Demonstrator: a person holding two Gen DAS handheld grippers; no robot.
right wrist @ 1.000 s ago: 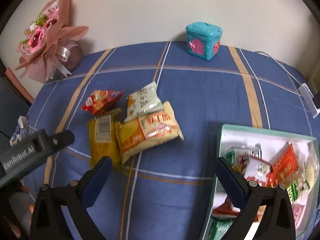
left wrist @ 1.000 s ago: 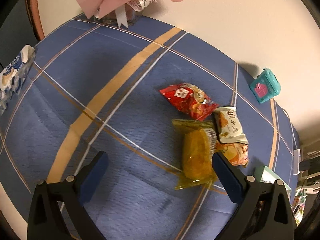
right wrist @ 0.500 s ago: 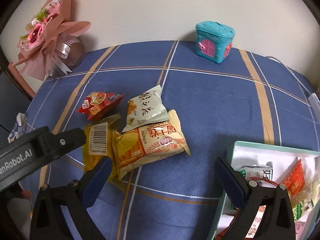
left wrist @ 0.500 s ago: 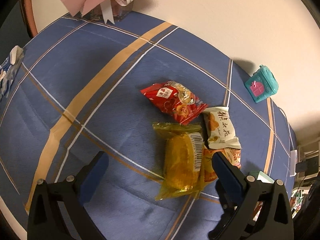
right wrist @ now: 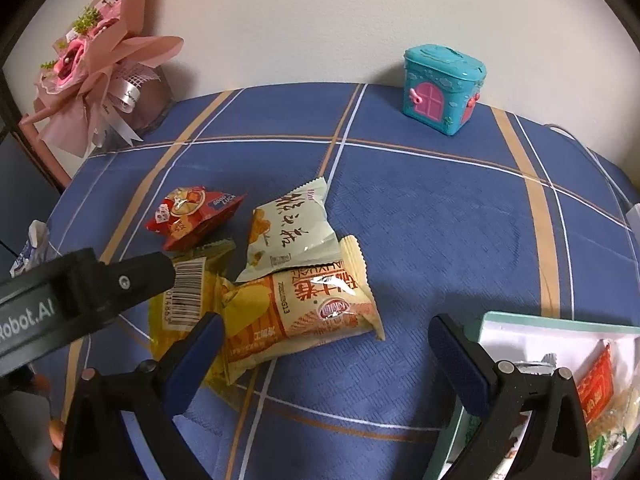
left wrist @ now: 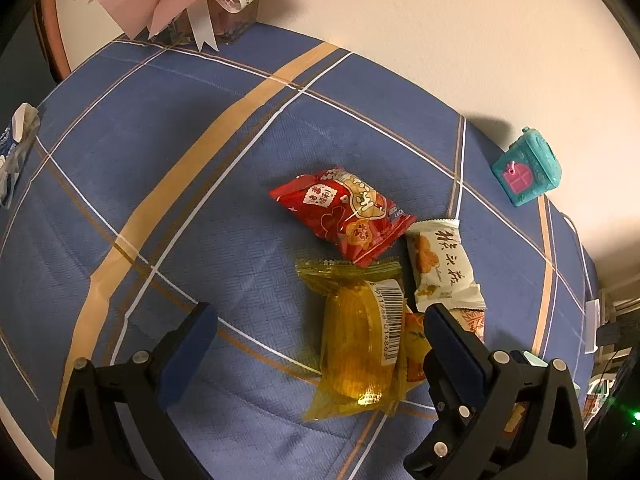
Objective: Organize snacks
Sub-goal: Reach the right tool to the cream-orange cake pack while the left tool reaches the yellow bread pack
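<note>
While both grippers hover with their jaws spread wide and holding nothing, each camera catches something the other misses. From the left gripper (left wrist: pixel 318 320) the yellow see-through packet (left wrist: pixel 360 344) lies nearest, its barcode strip facing up, with the red snack bag (left wrist: pixel 344 216) beyond it and the white biscuit packet (left wrist: pixel 442 268) to the right; the orange chip bag (left wrist: pixel 472 320) is mostly hidden behind the right finger. The right gripper (right wrist: pixel 324 332) shows that orange chip bag (right wrist: pixel 304 312) in full, resting partly over the yellow packet (right wrist: pixel 180 304) and tucked under the white packet (right wrist: pixel 288 236). Only this view takes in the mint-rimmed white box (right wrist: pixel 560 320) at near right, already holding several wrapped snacks, and the black body of the left gripper (right wrist: pixel 80 292), lettered "Robot.AI". The red bag (right wrist: pixel 192 216) reads "GOOD LUCK"; the white and orange packets carry Chinese characters that I can't make out properly. All four loose snacks sit together mid-table on a blue quilted cloth (right wrist: pixel 440 220) crossed with tan and white lines. A pink paper bouquet (right wrist: pixel 96 64) stands at the far left against a cream wall, and a teal house-shaped tin with a pink door (right wrist: pixel 442 88) at the far right.
</note>
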